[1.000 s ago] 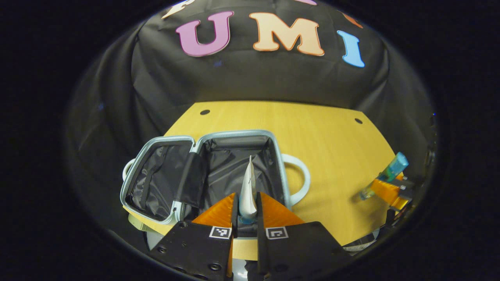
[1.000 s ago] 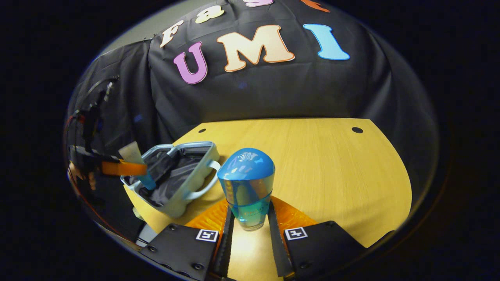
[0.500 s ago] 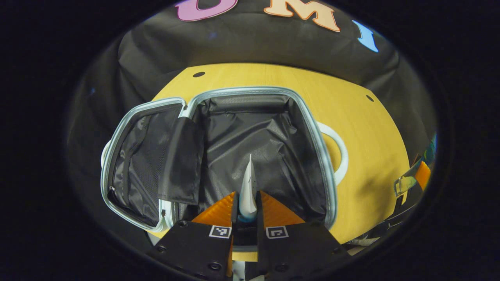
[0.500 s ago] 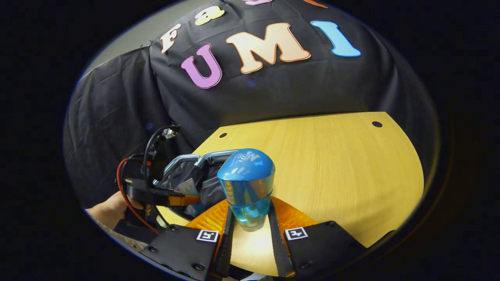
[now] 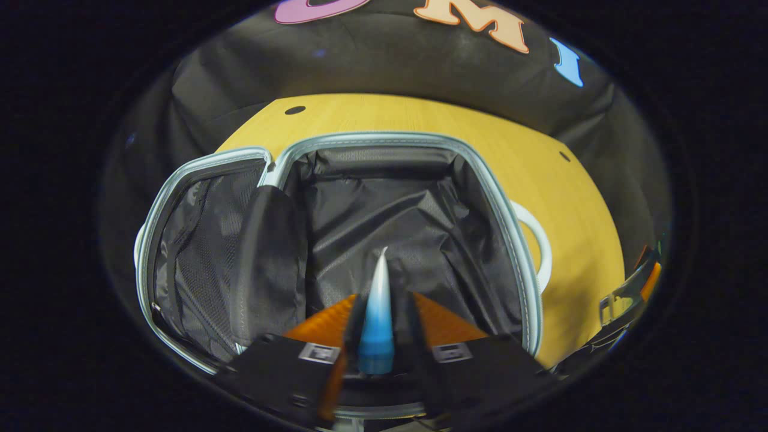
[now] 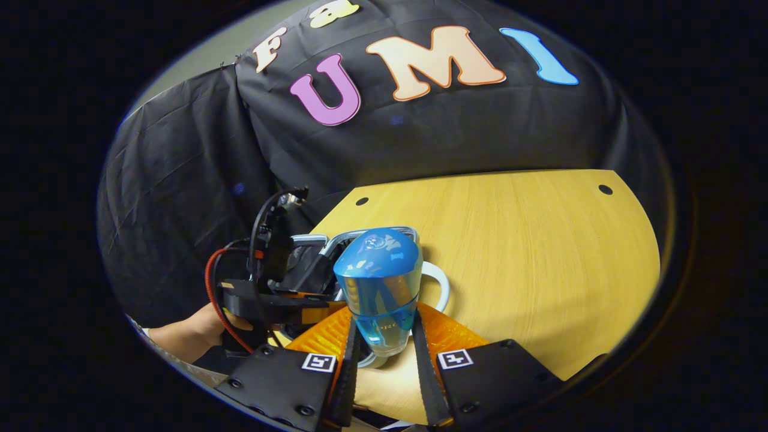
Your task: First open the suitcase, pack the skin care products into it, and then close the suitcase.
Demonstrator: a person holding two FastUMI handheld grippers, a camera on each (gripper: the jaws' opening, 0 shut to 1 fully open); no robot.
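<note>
The pale-blue suitcase (image 5: 384, 137) lies open below my left gripper (image 5: 384, 297), its black-lined main half in the middle and its mesh-lined lid (image 5: 198, 240) to the left. A white tube with a blue cap (image 5: 377, 324) stands between the left fingers, tip pointing away from me, over the main half. The fingers are spread wider than the tube, with a gap on its right side. My right gripper (image 6: 384, 312) is shut on a blue bottle with a domed cap (image 6: 378, 282), held over the table near the suitcase handle (image 6: 441, 282). The left gripper (image 6: 312, 312) is seen low over the case.
A black divider flap (image 5: 267, 252) hangs over the hinge between the two halves. The wooden table (image 6: 510, 240) stretches out to the right of the case. A hand (image 6: 186, 330) holds the left gripper. The right gripper (image 5: 636, 288) sits at the table's right edge.
The left gripper has dropped lower into the suitcase and its fingers have spread; the tube's blue cap now shows between them. The right gripper has carried the bottle closer to the case.
</note>
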